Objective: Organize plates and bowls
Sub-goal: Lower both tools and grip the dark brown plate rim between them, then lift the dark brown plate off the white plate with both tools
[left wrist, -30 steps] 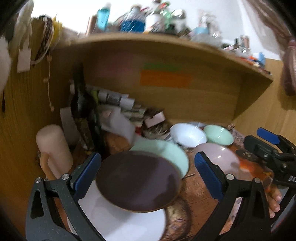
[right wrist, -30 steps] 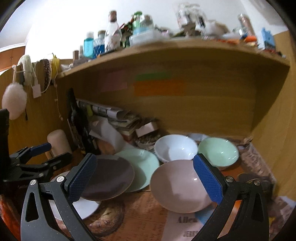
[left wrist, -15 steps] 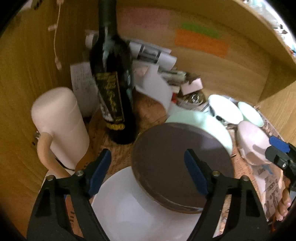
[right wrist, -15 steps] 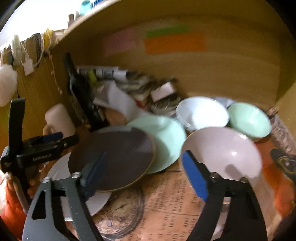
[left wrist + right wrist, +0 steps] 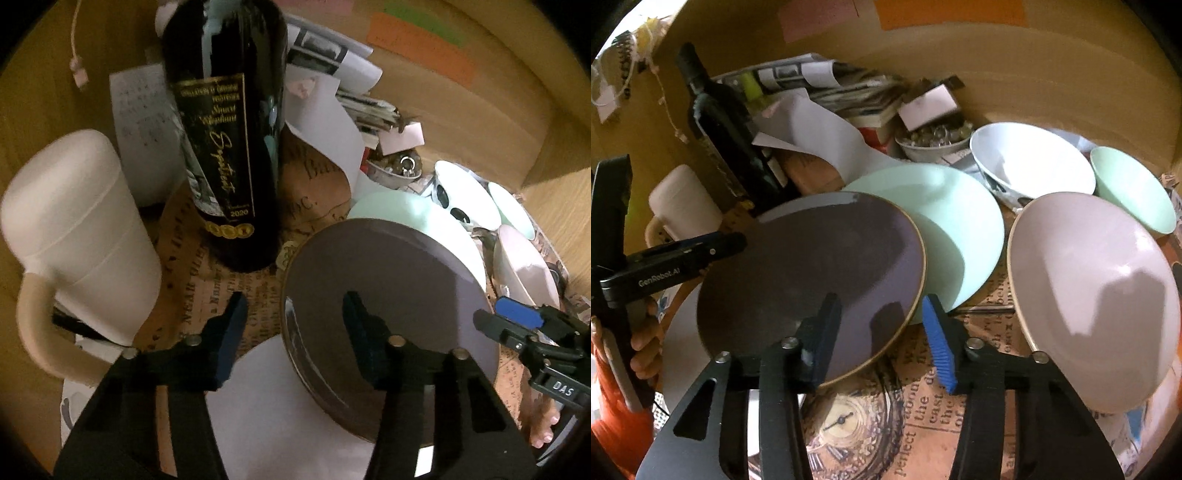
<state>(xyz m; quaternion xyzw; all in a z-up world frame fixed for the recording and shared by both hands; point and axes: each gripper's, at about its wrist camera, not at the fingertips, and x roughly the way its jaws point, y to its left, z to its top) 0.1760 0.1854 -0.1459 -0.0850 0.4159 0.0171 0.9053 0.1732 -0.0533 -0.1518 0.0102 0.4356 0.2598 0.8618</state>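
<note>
— Closing in from both sides: the left gripper (image 5: 291, 321) straddles the near left rim of the dark plate (image 5: 388, 314), jaws narrowing, not yet pinching.

— And the right gripper (image 5: 881, 332)?

— Also narrowing over the plate's right edge, still unclenched. That plate overlaps a white plate (image 5: 288, 413), mostly hidden, and a mint plate (image 5: 953, 229). Whether the pads touch is hard to make out.
</note>
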